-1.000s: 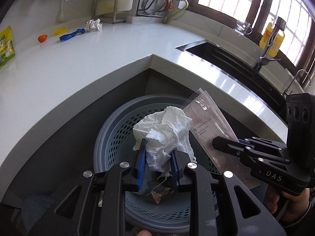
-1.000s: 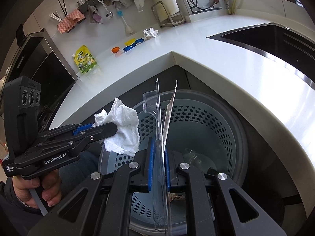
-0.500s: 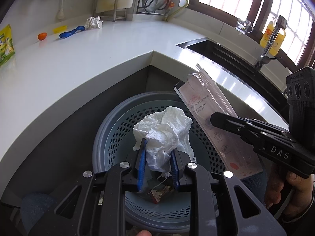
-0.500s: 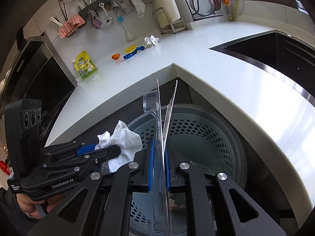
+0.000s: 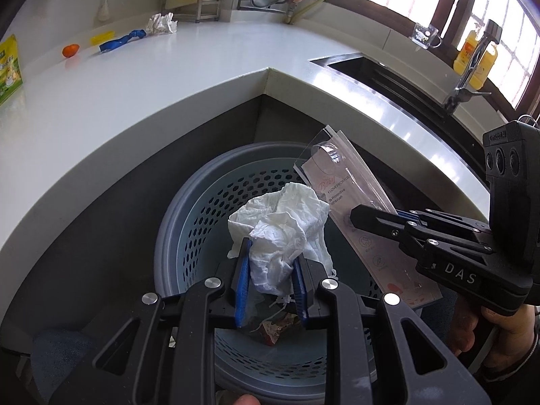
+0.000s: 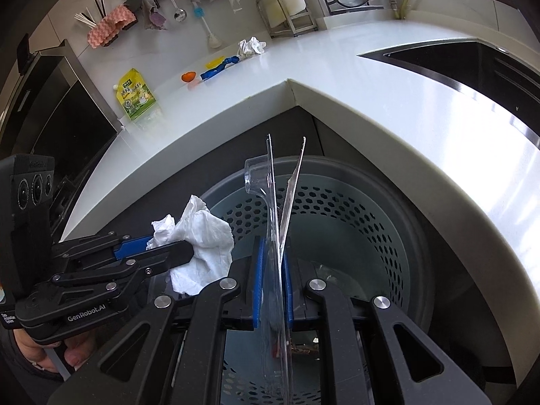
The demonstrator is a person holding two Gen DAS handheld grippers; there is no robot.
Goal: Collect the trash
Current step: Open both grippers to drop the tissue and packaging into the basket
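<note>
My left gripper is shut on a crumpled white paper towel and holds it over the grey perforated trash bin. My right gripper is shut on a clear plastic toothbrush package, held upright over the same bin. The package also shows in the left wrist view, just right of the towel. The towel shows in the right wrist view at the left. Some scraps lie at the bin's bottom.
The bin stands under the corner of a white countertop. On the counter lie a crumpled tissue, a blue wrapper, an orange piece, a yellow piece and a green pouch. A sink is at the right.
Both grippers have drawn back a little from the counter, still holding the towel and the package over the bin. The right gripper rose, then settled lower beside the left.
</note>
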